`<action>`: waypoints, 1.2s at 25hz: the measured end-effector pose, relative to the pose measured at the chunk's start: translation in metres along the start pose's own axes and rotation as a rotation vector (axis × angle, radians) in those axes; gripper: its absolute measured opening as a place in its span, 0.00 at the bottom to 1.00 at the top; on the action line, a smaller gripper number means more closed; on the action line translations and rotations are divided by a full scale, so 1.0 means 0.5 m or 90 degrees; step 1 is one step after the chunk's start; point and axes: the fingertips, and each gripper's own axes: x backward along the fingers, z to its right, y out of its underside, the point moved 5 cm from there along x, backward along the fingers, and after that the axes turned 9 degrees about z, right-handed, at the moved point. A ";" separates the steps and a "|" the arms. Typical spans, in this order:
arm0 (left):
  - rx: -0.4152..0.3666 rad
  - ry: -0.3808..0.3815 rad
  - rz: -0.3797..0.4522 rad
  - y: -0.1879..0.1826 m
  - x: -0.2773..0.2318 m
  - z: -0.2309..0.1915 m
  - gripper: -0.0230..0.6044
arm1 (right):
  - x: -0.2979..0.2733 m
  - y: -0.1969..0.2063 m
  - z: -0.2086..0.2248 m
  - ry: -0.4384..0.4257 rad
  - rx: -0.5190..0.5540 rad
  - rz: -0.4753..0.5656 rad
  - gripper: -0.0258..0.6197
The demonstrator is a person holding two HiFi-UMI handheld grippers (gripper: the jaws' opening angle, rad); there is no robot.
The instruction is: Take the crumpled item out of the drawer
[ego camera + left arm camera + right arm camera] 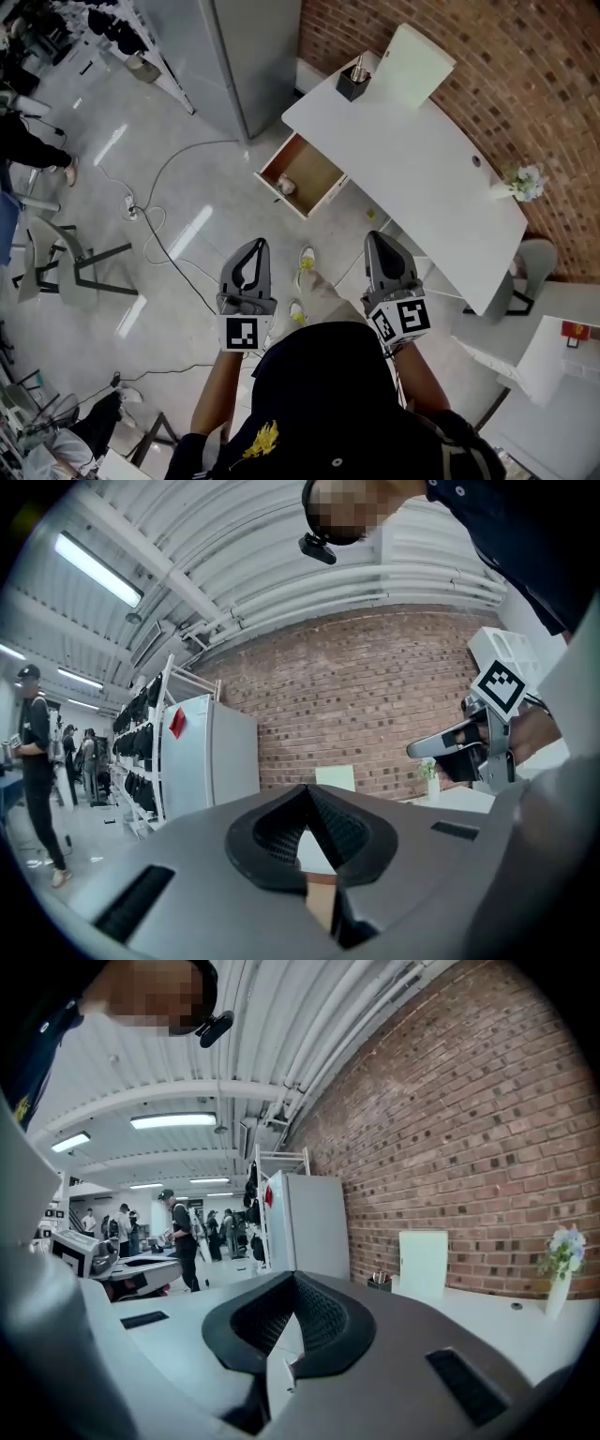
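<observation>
— Obstacles round the white desk (422, 159)?

— Brick wall (525, 75) runs behind it. On top stand a black pen holder (353, 82), an upright white panel (414, 62) just beside that, and a small vase of flowers (522, 182) near the far right end. A tall grey cabinet (234, 56) stands close to the desk's left end.

— And the drawer?

— The wooden drawer (317, 167) is pulled out at that left end, over the floor. The crumpled item (286, 186) lies inside it, pale, near the outer left corner, open to view from above.

— Anything on the floor?

— A cable (184, 268) loops from a power strip (130, 203) and trails across the glossy floor, left of the drawer. A grey chair (67, 258) sits well off to the left.

— The tools?

— The left gripper (256, 246) and the right gripper (377, 236) are held side by side in front of the person, well apart from the drawer. In each gripper view the jaws meet at the tip, with nothing between them.

— Room to move?

— Bare floor lies between the gripper tips and the drawer's front edge; the person's shoes (307, 256) show between the two tools. The drawer's top is uncovered, with the desk edge along its inner end.
</observation>
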 end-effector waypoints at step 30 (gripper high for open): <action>0.073 0.115 -0.439 0.697 -0.465 -0.219 0.23 | -0.433 0.297 0.229 0.025 -0.059 -0.113 0.08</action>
